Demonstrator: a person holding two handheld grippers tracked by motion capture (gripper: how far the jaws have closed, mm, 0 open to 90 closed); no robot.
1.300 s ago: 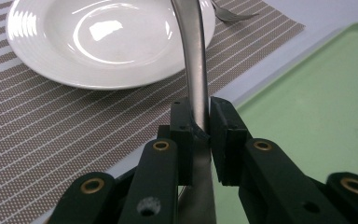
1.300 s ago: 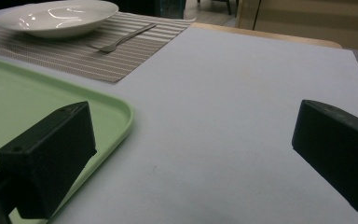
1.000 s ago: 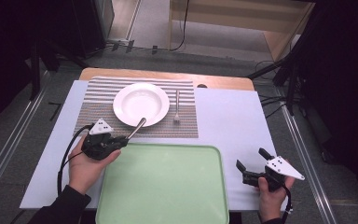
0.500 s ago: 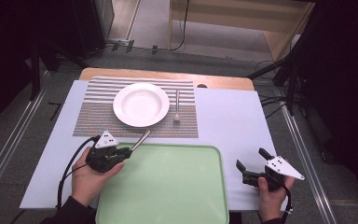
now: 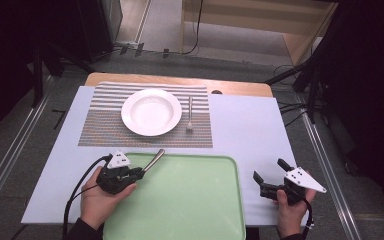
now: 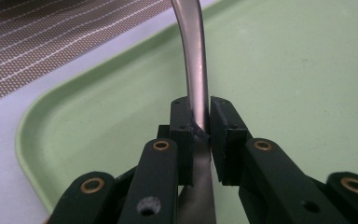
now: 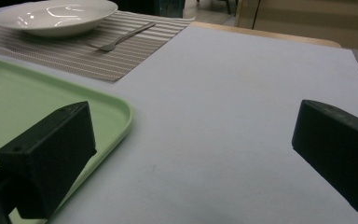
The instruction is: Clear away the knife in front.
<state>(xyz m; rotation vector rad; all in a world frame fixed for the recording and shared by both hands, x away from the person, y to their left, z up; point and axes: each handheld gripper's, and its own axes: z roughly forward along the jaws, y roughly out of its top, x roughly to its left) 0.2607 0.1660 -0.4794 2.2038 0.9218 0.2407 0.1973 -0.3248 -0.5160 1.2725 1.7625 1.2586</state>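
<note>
The person's left hand [image 5: 100, 197] comes in from the near edge, wrapped around the body of the left gripper [image 5: 139, 171], which lies low and nearly level, pointing away and a little to the right. Its two black fingers [image 6: 182, 135] stand close together, clamped on a thin metal utensil handle [image 6: 195, 70] that runs out between them. A cable loops back from it beside the wrist. The right hand [image 5: 290, 210] sits well apart at the other side, gripping the right gripper [image 5: 269, 175] from below. That one points toward the left, its fingers [image 7: 51, 154] spread wide with nothing between them.
</note>
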